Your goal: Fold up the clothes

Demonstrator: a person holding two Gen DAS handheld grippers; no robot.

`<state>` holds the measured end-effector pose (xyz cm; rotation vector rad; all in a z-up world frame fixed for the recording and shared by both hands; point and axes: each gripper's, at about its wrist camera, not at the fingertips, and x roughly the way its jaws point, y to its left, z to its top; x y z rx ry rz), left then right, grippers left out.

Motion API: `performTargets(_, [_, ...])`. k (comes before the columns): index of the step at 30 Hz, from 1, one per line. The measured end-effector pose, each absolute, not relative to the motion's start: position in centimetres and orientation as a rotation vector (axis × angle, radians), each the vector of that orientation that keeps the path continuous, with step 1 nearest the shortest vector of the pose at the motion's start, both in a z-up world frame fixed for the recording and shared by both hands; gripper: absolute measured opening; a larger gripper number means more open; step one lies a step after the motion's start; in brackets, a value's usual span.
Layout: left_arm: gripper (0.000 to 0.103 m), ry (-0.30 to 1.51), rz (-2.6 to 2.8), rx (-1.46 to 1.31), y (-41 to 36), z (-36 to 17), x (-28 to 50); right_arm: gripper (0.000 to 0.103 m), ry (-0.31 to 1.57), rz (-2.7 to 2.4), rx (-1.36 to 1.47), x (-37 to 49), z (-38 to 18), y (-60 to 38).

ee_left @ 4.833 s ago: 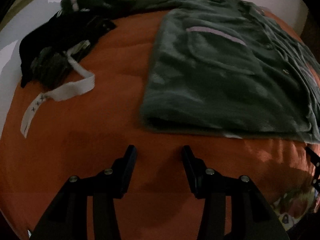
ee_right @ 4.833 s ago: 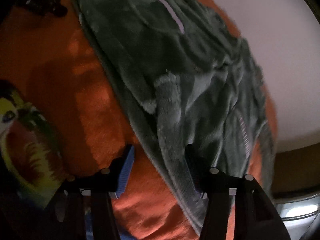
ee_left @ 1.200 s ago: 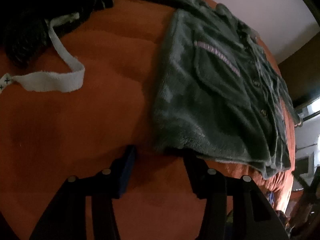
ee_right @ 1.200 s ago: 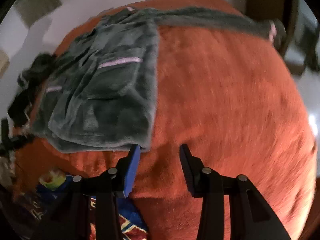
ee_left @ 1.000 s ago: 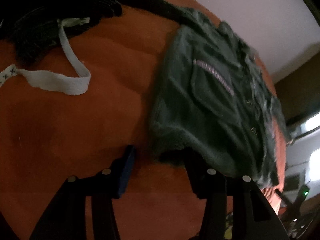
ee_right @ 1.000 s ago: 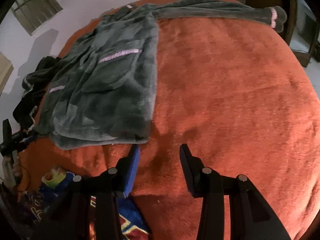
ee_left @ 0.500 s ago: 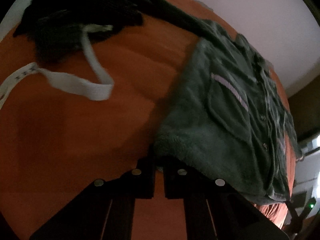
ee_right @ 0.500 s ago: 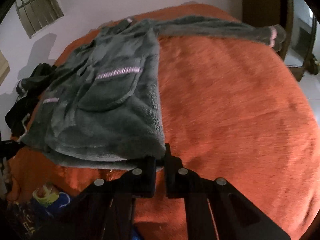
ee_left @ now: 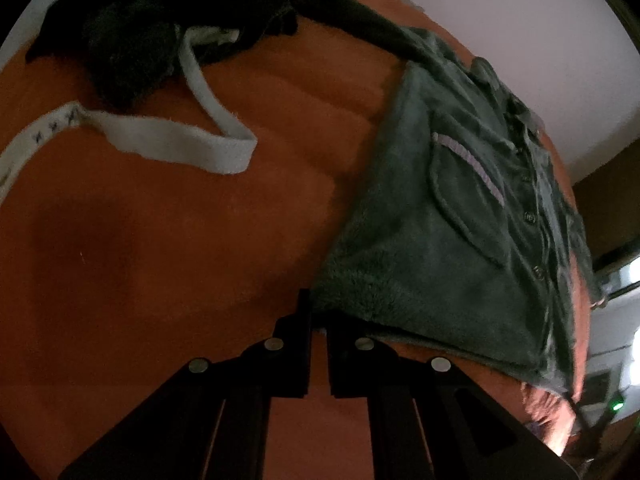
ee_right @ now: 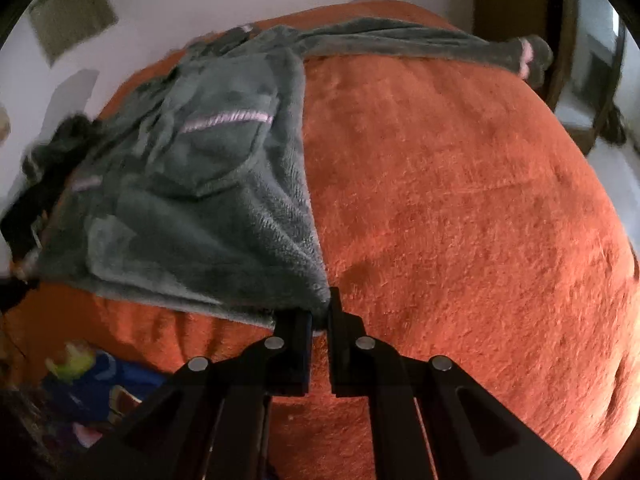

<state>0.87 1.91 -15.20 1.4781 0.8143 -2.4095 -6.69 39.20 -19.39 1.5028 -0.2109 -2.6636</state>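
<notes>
A grey-green fleece button shirt (ee_left: 460, 248) with lilac pocket trim lies flat on an orange blanket (ee_left: 160, 260). In the left wrist view my left gripper (ee_left: 318, 312) pinches the shirt's near hem corner, and its jaws are opening slightly with the fleece still between the pads. The right wrist view shows the same shirt (ee_right: 208, 200) from its other side. There my right gripper (ee_right: 320, 312) is shut on the opposite hem corner, pulling the cloth into a point. One sleeve (ee_right: 400, 40) stretches out along the far edge of the bed.
A heap of black clothes (ee_left: 160, 20) with a white strap (ee_left: 172, 144) lies at the far left of the blanket. Bare orange blanket (ee_right: 460, 220) spreads to the right of the shirt. A blue and yellow patterned cloth (ee_right: 80, 380) shows below the bed's near edge.
Both grippers stood open short of the hem a second ago; each has since closed on a hem corner. The corners now bunch up into the jaws.
</notes>
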Motion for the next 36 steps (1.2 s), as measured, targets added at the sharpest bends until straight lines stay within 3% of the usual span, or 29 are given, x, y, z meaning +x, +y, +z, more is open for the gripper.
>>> performTargets(3, [0.010,0.782,-2.410,1.493,2.3,-14.8,0.9,0.011,-0.263,-2.616,1.533,-7.2,-19.0,39.7])
performTargets(4, [0.010,0.755,-2.417,1.498,2.5,-14.3,1.2,0.026,-0.282,-2.622,1.524,-7.1,-18.0,40.0])
performTargets(5, [0.010,0.718,-2.422,1.501,2.8,-13.8,1.6,0.050,-0.298,-2.646,1.505,-6.9,-17.0,40.3])
performTargets(7, [0.010,0.650,-2.436,1.498,3.1,-12.9,2.7,0.062,-0.285,-2.772,1.419,-5.9,-14.3,40.7])
performTargets(11, [0.010,0.501,-2.471,1.453,3.8,-10.9,5.3,0.062,-0.150,-2.806,1.261,-5.4,-10.4,38.5])
performTargets(14, [0.010,0.284,-2.533,1.450,5.8,-9.5,4.6,0.062,0.034,-2.679,1.161,-6.3,-8.9,33.4])
performTargets(19, [0.016,-0.073,-2.646,1.449,10.9,-8.6,2.0,0.062,0.550,-2.295,1.039,-7.9,-11.7,20.6])
performTargets(21, [0.020,-0.159,-2.674,1.456,13.1,-8.8,0.6,0.054,0.721,-2.181,0.996,-8.1,-13.9,16.9])
performTargets(22, [0.022,-0.184,-2.687,1.473,14.2,-9.1,0.1,0.042,0.787,-2.136,0.988,-8.2,-14.9,15.4])
performTargets(24, [0.025,-0.211,-2.711,1.502,15.6,-9.5,-0.2,0.039,0.860,-2.093,1.016,-8.9,-16.9,13.9])
performTargets(28, [0.029,-0.265,-2.742,1.542,17.9,-10.4,0.0,0.039,0.871,-2.059,1.088,-10.4,-19.2,13.3])
performTargets(29, [0.030,-0.276,-2.746,1.550,18.3,-10.6,0.1,0.036,0.858,-2.052,1.096,-10.5,-19.3,13.4])
performTargets(30, [0.030,-0.286,-2.746,1.560,18.6,-11.0,0.2,0.026,0.831,-2.049,1.104,-10.6,-19.2,13.6])
performTargets(31, [0.031,-0.288,-2.743,1.570,18.7,-11.3,0.3,0.008,0.782,-2.054,1.112,-10.6,-18.9,13.9])
performTargets(36, [0.031,-0.233,-2.731,1.595,18.1,-12.0,0.6,0.007,0.550,-2.070,1.066,-9.4,-15.7,15.3])
